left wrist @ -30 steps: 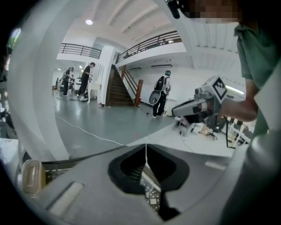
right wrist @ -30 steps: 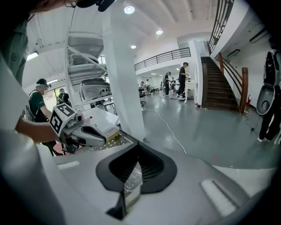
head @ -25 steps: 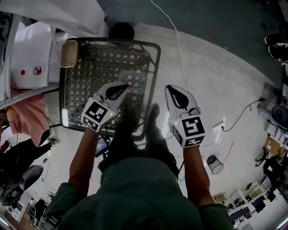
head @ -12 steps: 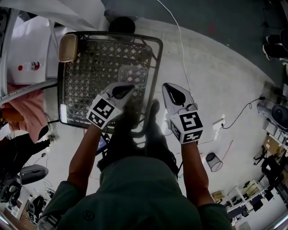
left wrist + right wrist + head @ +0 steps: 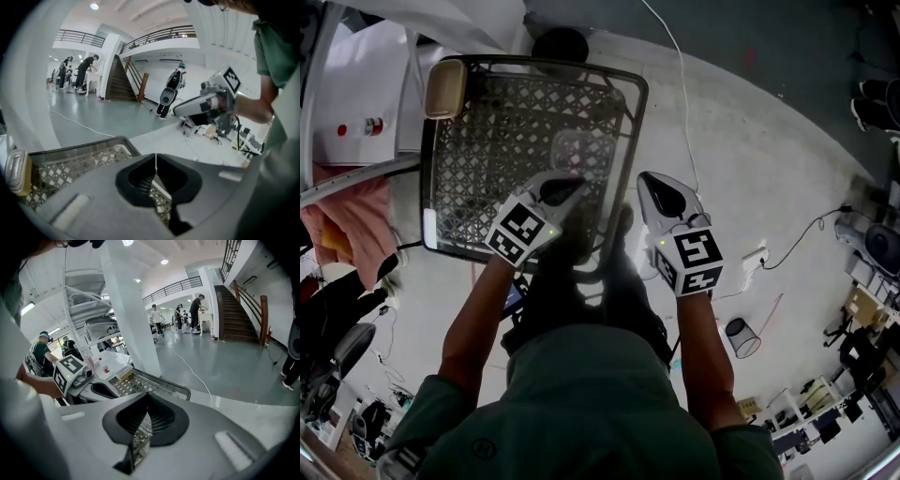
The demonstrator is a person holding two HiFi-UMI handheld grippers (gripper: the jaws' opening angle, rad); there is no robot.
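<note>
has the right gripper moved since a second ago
Yes. In the head view the right gripper has shifted left, closer to the wire basket, narrowing the gap.

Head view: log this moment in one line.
left gripper shut, over basket | right gripper shut, beside basket | clear container in basket

I held my left forearm (image 5: 474, 317) and right forearm (image 5: 701, 345) out ahead of me, side by side and a little apart. My left tongs (image 5: 566, 189) pointed forward and slightly inward, the marker cube (image 5: 522, 232) facing up, jaws pressed together with nothing between them. My right tongs (image 5: 657, 186) pointed forward beside them at about the same reach, jaws likewise together and empty.
</note>
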